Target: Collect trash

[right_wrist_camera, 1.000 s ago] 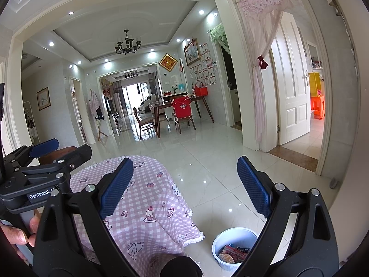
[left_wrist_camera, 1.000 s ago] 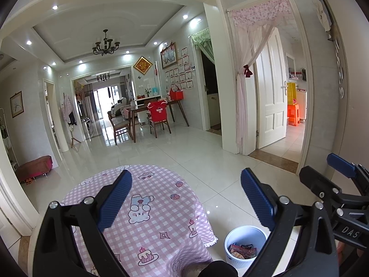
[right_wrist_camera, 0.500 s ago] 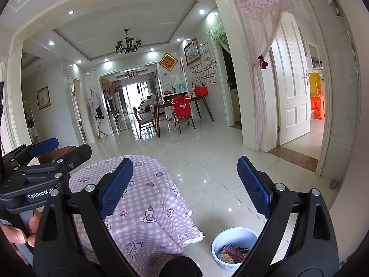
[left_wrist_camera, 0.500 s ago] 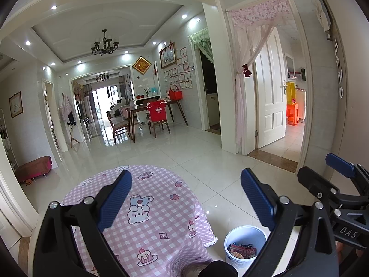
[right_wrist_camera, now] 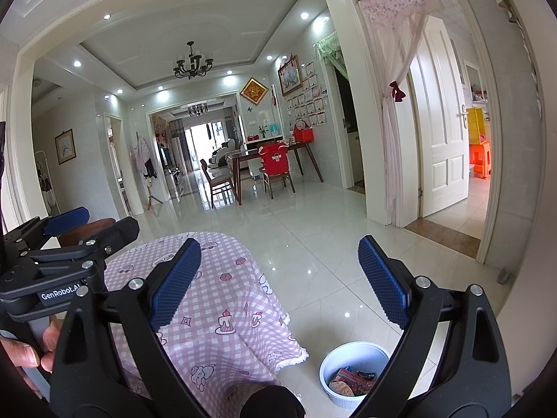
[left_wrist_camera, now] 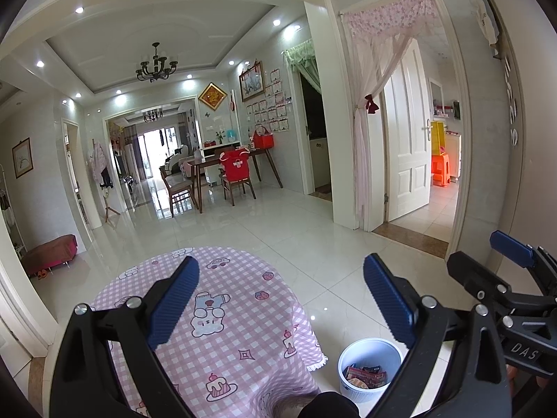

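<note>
— Wrappers lie in the round white plastic bin on the floor, just beside the table's pink checked cloth. Which step?

— Likely the end: left gripper and right gripper both gape wide, empty (cloth looks bare).

— Next?

— Probably check for stray trash.
</note>
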Demonstrator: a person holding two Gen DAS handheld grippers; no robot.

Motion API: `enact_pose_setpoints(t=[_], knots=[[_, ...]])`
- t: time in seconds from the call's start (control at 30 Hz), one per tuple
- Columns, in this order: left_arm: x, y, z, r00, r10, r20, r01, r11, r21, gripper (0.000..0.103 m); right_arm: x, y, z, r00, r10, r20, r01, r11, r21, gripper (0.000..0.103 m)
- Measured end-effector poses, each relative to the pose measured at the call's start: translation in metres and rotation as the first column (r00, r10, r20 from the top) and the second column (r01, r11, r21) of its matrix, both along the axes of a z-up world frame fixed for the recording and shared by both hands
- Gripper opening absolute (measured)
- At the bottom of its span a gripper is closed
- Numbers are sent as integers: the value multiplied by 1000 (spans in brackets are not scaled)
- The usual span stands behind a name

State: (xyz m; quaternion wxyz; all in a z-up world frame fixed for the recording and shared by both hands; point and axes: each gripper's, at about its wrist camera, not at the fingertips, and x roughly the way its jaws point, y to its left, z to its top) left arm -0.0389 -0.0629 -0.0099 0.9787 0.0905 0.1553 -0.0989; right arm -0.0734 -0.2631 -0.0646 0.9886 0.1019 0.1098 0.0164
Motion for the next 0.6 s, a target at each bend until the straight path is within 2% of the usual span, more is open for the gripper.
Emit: enact_pose_setpoints(t=[0.6], knots=[[6,3,-19,1000,-6,-24,6,1000,-6,94,-3,2,-8,1000,3,-13,-3,1000,2,90]])
